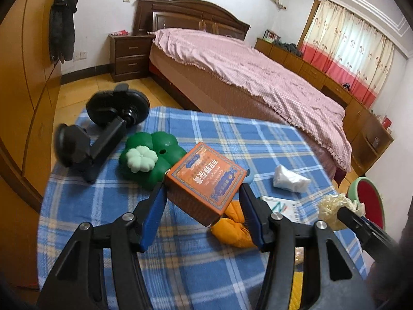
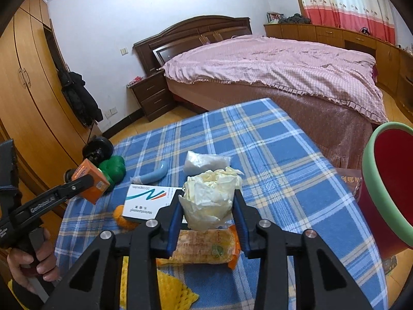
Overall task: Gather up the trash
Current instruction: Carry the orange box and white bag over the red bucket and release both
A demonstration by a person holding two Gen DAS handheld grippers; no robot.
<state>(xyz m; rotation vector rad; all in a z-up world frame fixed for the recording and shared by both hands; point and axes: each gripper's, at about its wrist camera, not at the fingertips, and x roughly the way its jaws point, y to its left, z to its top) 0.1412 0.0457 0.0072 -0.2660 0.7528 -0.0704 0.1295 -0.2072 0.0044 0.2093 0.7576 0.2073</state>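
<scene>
**Both grippers loaded over the plaid tabletop**

Bedroom with a pink-covered bed (image 1: pixel 258 77) behind; a blue plaid tabletop (image 2: pixel 271 142) carries the clutter. The left gripper (image 1: pixel 204 196) has its jaws clenched on an orange box (image 1: pixel 204 178), lifted clear of the cloth, tilted, one corner toward the camera, its long axis running across between the pads. The right gripper (image 2: pixel 209 206) grips a crumpled cream wad (image 2: pixel 209 193), upright, no clear long axis. On the cloth lie a white wad (image 2: pixel 204 162), a white card box (image 2: pixel 147 201), a yellow snack pack (image 2: pixel 204 245) and a green toy (image 1: pixel 149 157). A red bin (image 2: pixel 387 188) stands at the right edge.
</scene>
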